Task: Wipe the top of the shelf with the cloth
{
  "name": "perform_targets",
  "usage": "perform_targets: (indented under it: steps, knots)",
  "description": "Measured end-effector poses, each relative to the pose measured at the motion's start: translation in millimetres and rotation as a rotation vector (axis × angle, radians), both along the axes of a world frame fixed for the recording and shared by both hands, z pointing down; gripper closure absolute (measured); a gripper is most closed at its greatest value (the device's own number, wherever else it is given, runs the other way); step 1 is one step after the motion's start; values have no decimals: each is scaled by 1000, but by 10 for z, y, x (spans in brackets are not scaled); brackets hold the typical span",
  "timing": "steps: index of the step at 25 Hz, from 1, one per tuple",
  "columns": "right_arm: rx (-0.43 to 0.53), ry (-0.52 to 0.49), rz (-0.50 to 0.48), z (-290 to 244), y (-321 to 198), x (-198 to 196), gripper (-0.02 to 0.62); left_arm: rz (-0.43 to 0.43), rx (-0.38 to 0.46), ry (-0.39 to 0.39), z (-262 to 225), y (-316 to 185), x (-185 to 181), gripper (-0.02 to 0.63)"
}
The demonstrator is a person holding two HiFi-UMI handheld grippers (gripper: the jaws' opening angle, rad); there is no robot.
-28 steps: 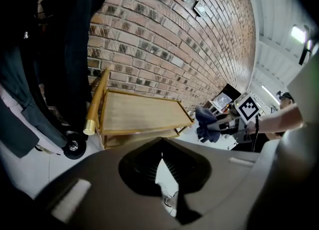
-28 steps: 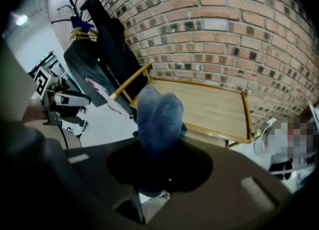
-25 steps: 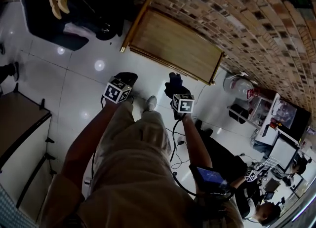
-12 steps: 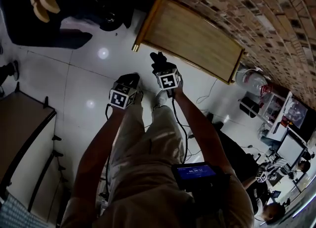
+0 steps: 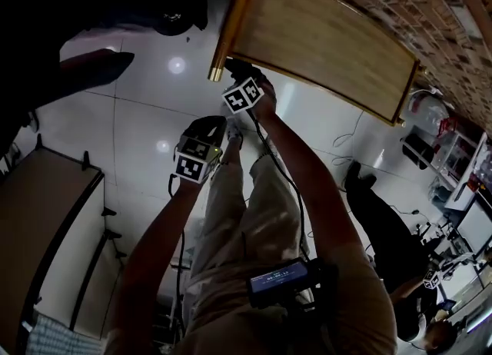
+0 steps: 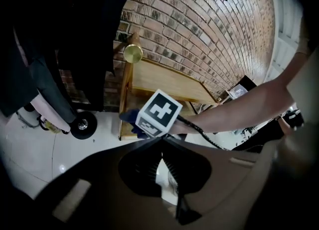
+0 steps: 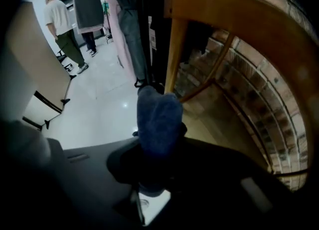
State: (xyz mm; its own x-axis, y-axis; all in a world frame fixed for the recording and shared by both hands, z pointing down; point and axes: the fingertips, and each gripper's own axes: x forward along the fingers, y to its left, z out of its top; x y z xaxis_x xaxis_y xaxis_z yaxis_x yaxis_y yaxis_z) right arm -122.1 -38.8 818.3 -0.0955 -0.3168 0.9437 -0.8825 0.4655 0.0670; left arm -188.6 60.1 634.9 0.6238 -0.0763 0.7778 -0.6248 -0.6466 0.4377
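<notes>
Blue cloth at the corner of the wooden shelf.
Right hand-held gripper is clamped on it beside the corner post; left hand-held gripper hangs closed and empty above the floor.

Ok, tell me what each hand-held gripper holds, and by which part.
Right hand-held gripper: dark blue fuzzy cloth, pinched at its lower end. Left hand-held gripper: shut, empty.

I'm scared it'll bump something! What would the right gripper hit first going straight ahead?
Likely the wooden shelf's corner post, met by the blue cloth in the right gripper; depth is unclear.
</notes>
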Motion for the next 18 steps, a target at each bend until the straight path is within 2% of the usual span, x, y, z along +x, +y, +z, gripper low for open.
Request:
perform_targets:
  steps: [5, 8, 10, 13, 15, 18]
  knots:
    - [73, 84, -35, 333, -286, 19, 491, 47, 5, 33, 130, 158, 132, 606]
    - [57, 119, -50, 492, -376, 36, 491, 45, -18, 32, 225, 298, 132, 606]
    - [47, 125, -49, 626, -432, 128, 490, 41, -28, 28, 293, 343, 169, 606]
    - [84, 119, -82, 657, -431, 216, 485, 49, -29, 23, 352, 405, 260, 606]
    - [95, 123, -76, 651, -310, 365, 485, 60, -25, 21, 366, 449, 340, 606]
    - [80, 115, 5, 654, -56, 825, 485, 66, -13, 24, 378, 461, 507, 606]
